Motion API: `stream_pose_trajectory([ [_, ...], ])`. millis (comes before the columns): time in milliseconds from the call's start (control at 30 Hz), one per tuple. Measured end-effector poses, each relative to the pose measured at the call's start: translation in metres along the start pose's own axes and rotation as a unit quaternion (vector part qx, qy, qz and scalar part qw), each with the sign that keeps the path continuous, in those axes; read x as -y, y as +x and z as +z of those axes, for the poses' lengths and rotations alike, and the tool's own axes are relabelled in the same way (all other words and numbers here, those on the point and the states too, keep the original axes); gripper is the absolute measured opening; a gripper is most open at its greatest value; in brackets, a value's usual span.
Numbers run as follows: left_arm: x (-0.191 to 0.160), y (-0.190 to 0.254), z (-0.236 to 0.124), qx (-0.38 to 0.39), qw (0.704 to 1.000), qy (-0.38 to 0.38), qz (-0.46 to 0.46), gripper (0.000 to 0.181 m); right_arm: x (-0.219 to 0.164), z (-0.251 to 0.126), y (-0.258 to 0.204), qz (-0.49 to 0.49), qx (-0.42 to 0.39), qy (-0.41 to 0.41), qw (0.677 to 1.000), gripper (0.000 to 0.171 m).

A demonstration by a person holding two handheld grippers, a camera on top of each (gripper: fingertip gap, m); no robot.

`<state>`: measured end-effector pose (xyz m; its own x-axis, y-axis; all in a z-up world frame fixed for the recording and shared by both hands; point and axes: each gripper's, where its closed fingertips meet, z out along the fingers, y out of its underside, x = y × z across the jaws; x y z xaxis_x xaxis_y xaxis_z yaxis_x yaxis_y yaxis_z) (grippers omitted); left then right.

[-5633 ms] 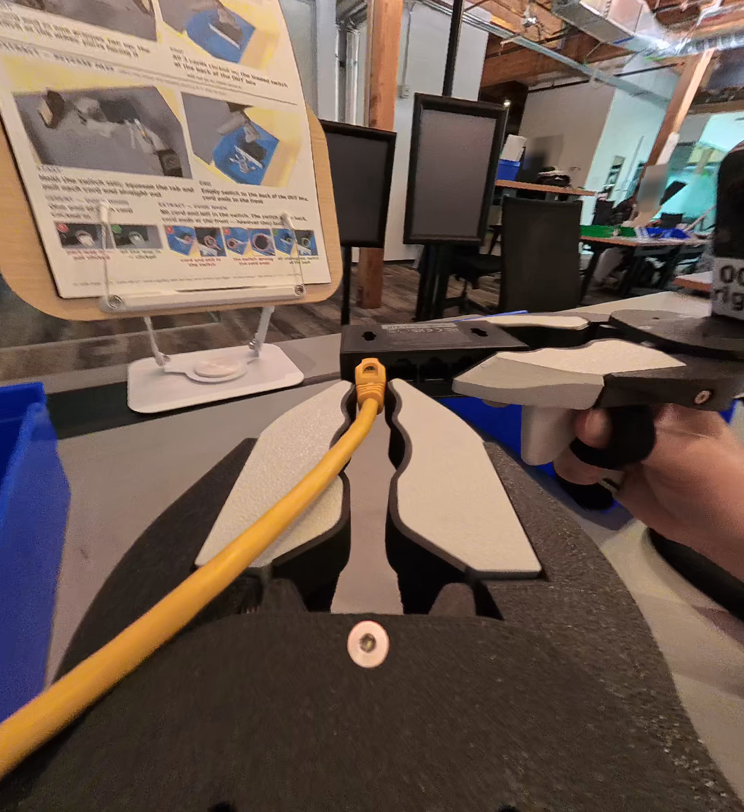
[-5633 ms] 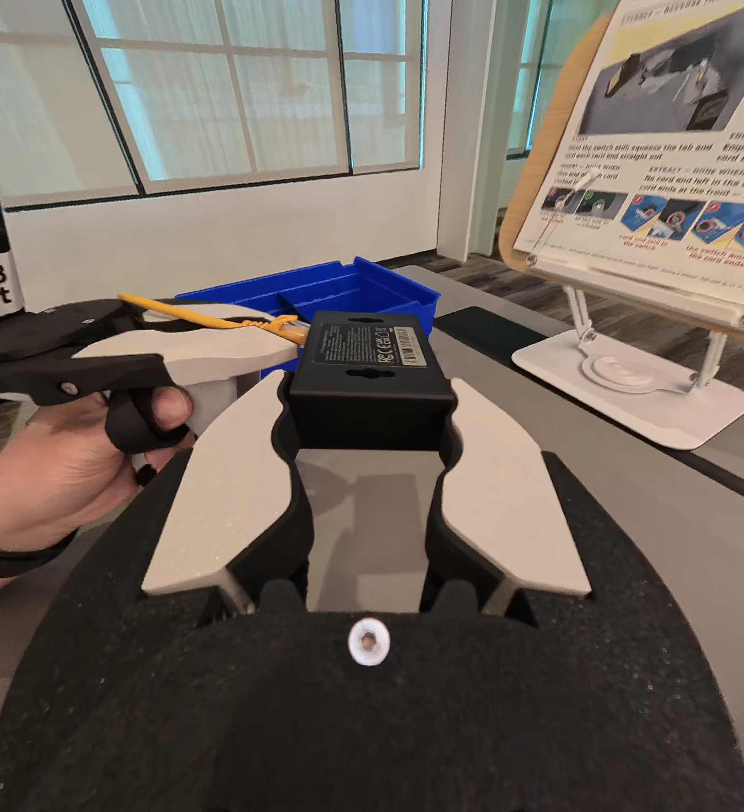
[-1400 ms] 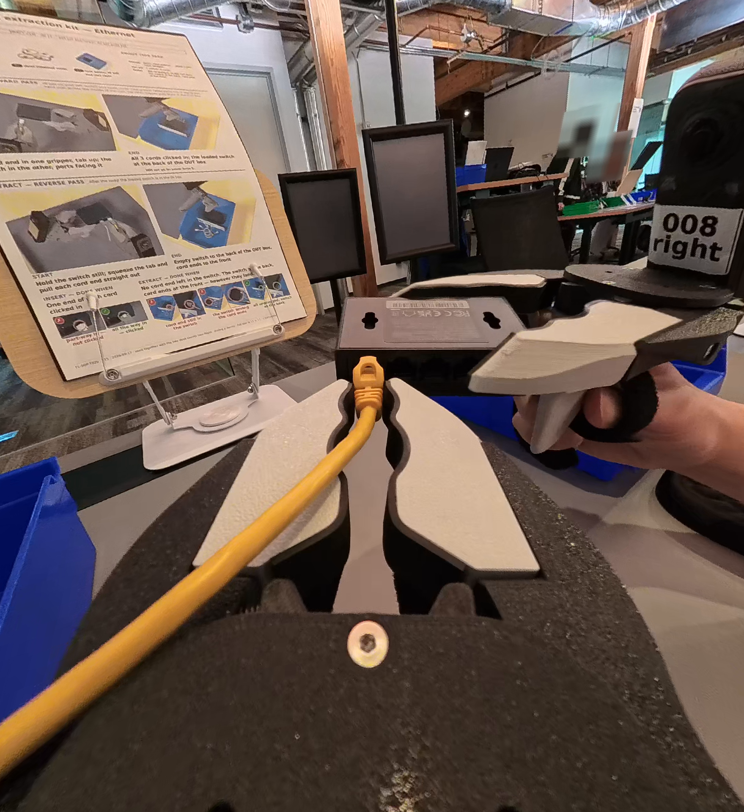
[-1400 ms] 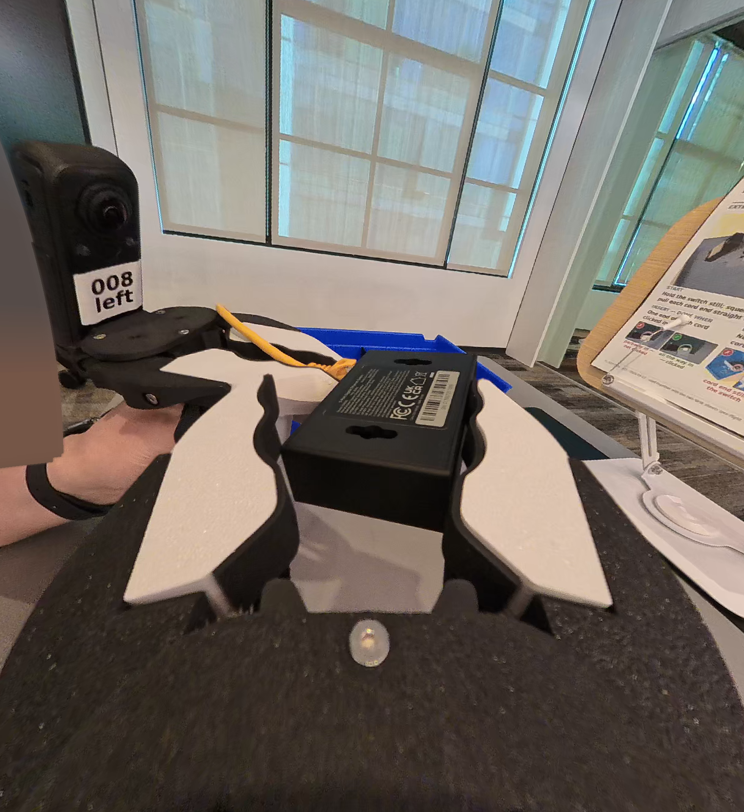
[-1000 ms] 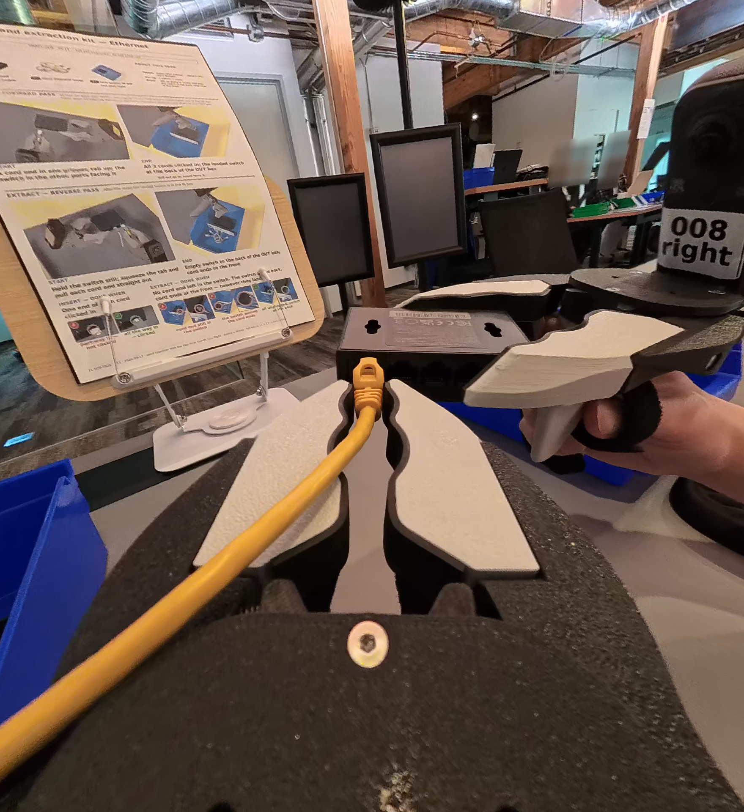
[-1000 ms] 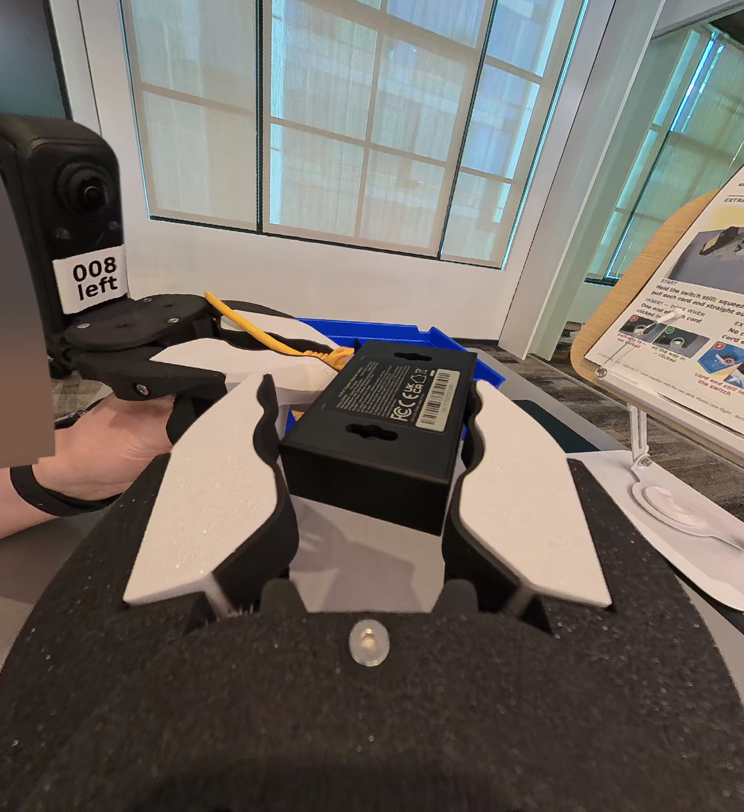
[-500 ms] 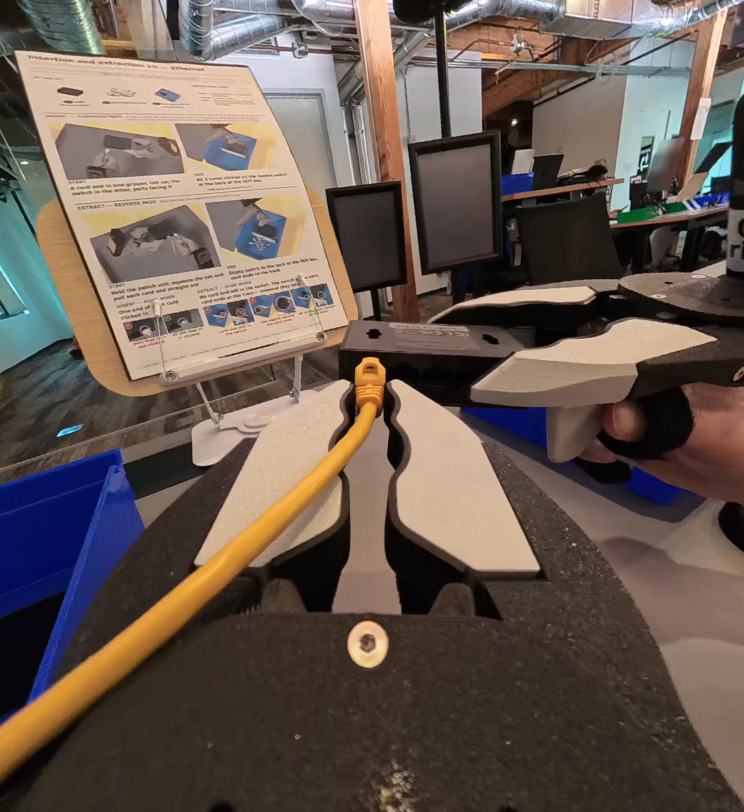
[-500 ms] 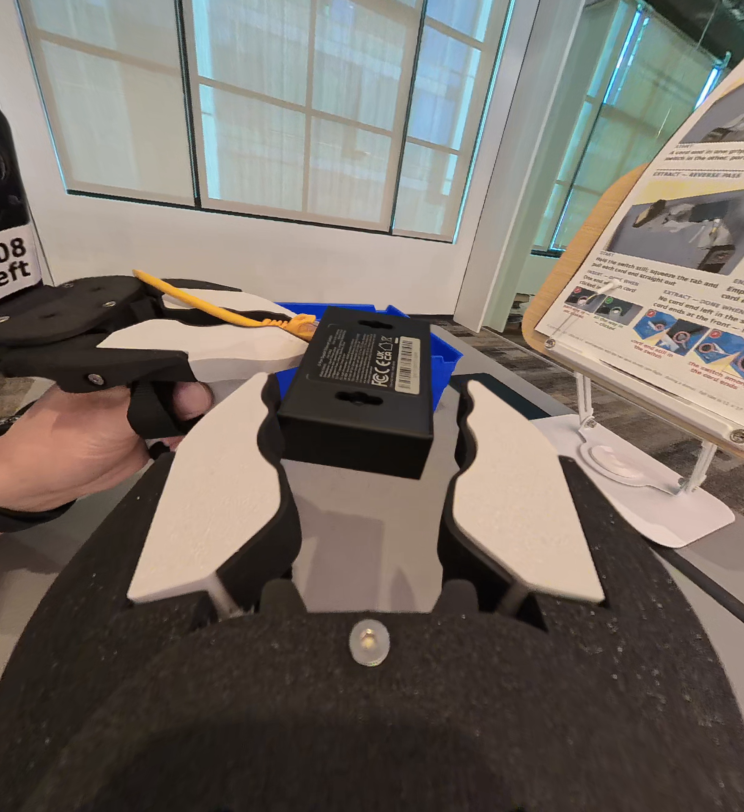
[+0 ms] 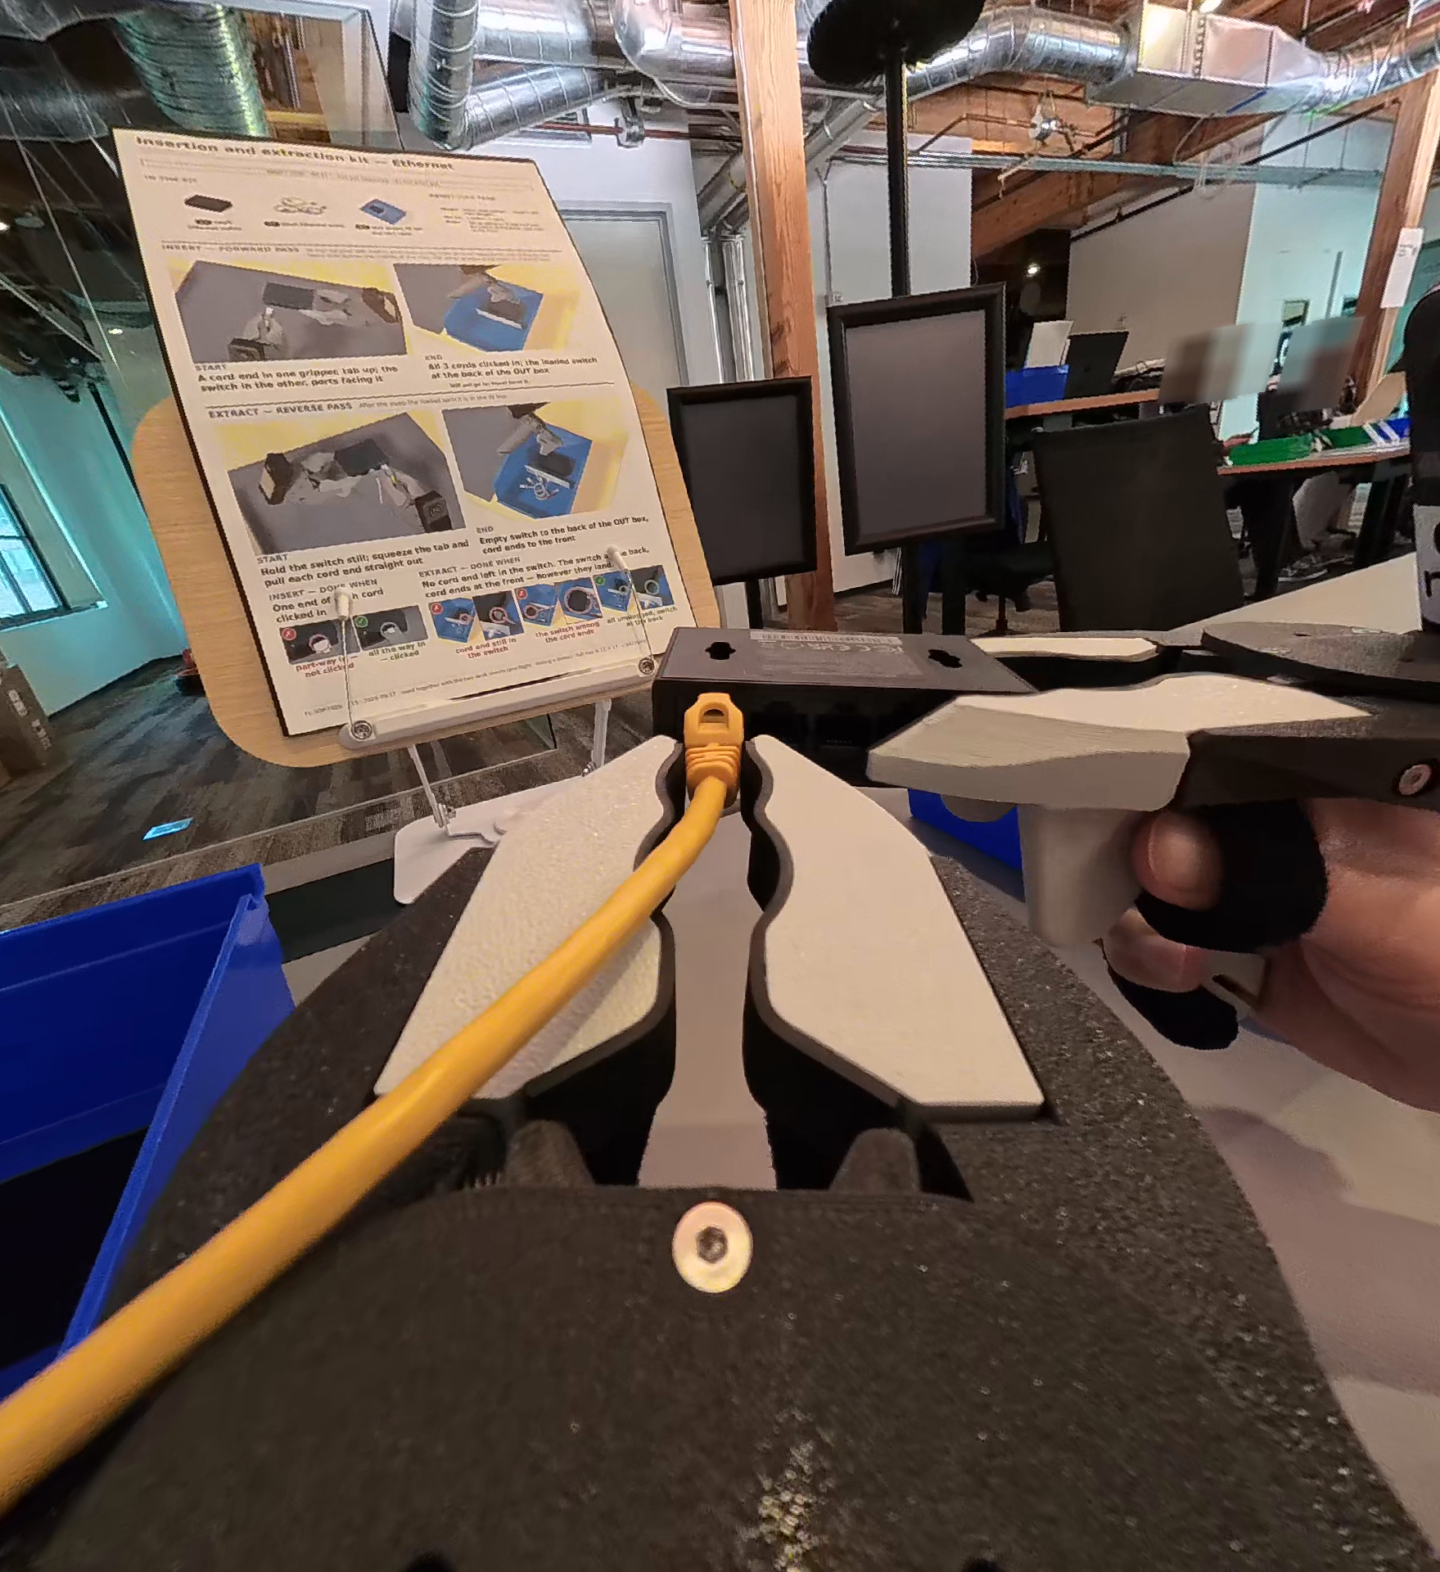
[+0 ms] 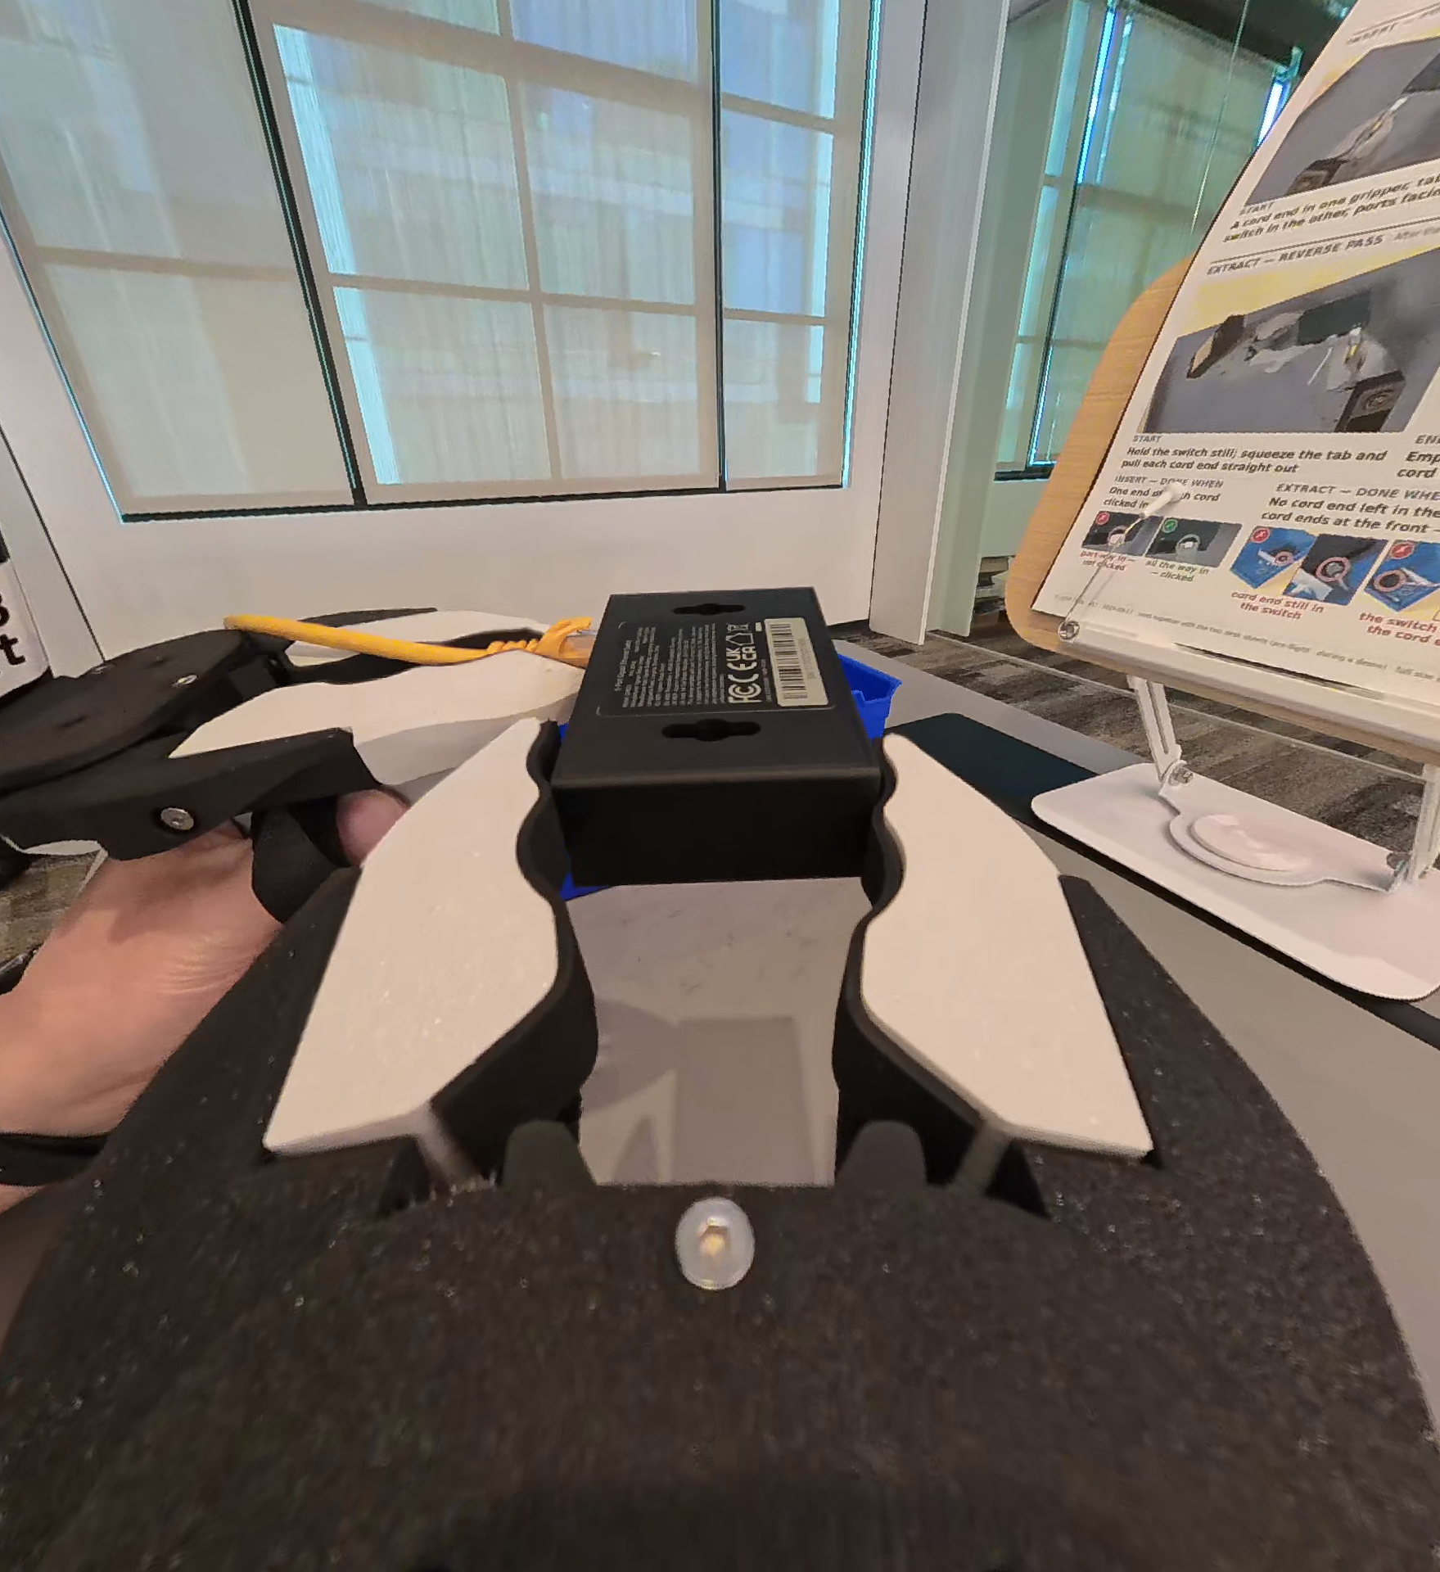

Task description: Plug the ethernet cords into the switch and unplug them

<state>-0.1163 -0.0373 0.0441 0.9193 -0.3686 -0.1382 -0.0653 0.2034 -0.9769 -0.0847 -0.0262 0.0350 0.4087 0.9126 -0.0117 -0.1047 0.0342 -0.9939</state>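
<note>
1. The left tongs (image 9: 712, 748) are closed narrow on a yellow ethernet cord (image 9: 478, 1046), pinching it just behind its orange-yellow plug (image 9: 712, 723); the plug sticks out past the tips with its tab facing up.
2. The cord trails back over the left finger (image 9: 546, 919) of those tongs and off the lower left edge of the left wrist view.
3. The right tongs (image 10: 712, 800) clamp a black network switch (image 10: 712, 680) by its two short ends, held off the grey worktop (image 10: 1260, 1021) with its labelled underside turned up.
4. In the left wrist view the switch (image 9: 827, 680) sits directly ahead of the plug, its port side facing the left tongs; the plug tip is right at that face, near its left end, and whether it has entered a port cannot be told.
5. In the right wrist view the plug (image 10: 563, 642) meets the switch's left side, level with it.
6. A hand (image 9: 1329, 978) grips the handle of the right tongs; another hand (image 10: 129, 978), wearing a dark wrist strap, grips the left ones.
7. A blue bin (image 9: 87, 1046) stands at the left of the left tongs, and another blue bin (image 10: 869, 697) shows beneath and beyond the switch.
8. A printed instruction sheet on a wooden board with a white stand (image 9: 393, 442) stands on the worktop behind the switch.
</note>
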Motion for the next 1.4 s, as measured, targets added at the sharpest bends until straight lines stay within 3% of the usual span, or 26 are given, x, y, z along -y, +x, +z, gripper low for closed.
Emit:
stream_pose_trajectory([
  [167, -0.005, 0.001, 0.003, -0.007, 1.000, -0.012, -0.015, 0.012, -0.001, -0.001, 0.004, -0.001, 0.000, -0.013, 1.000, 0.065],
  [367, -0.013, 0.006, 0.006, -0.015, 0.999, -0.036, -0.026, 0.032, -0.002, -0.002, 0.014, -0.008, -0.012, -0.029, 0.999, 0.065],
  [533, -0.038, 0.009, 0.005, -0.034, 0.991, -0.102, -0.078, 0.047, -0.016, 0.006, 0.036, 0.008, -0.019, -0.123, 0.992, 0.064],
  [667, -0.068, 0.023, 0.001, -0.081, 0.974, -0.166, -0.133, 0.039, -0.031, 0.015, 0.054, -0.003, -0.027, -0.228, 0.973, 0.064],
  [800, -0.077, 0.043, -0.006, -0.119, 0.965, -0.179, -0.151, 0.030, -0.049, 0.019, 0.075, -0.020, -0.044, -0.343, 0.938, 0.064],
  [1033, -0.074, 0.085, -0.026, -0.174, 0.961, -0.180, -0.118, 0.029, -0.095, 0.005, 0.107, 0.000, -0.096, -0.532, 0.841, 0.065],
  [1167, -0.065, 0.087, -0.039, -0.178, 0.964, -0.178, -0.088, 0.029, -0.117, -0.011, 0.112, 0.076, -0.105, -0.614, 0.779, 0.064],
  [1233, -0.060, 0.085, -0.046, -0.179, 0.964, -0.176, -0.087, 0.029, -0.124, -0.016, 0.122, 0.069, -0.127, -0.641, 0.754, 0.064],
  [1400, -0.056, 0.061, -0.057, -0.157, 0.968, -0.173, -0.096, 0.029, -0.135, -0.021, 0.128, 0.100, -0.148, -0.686, 0.705, 0.064],
])
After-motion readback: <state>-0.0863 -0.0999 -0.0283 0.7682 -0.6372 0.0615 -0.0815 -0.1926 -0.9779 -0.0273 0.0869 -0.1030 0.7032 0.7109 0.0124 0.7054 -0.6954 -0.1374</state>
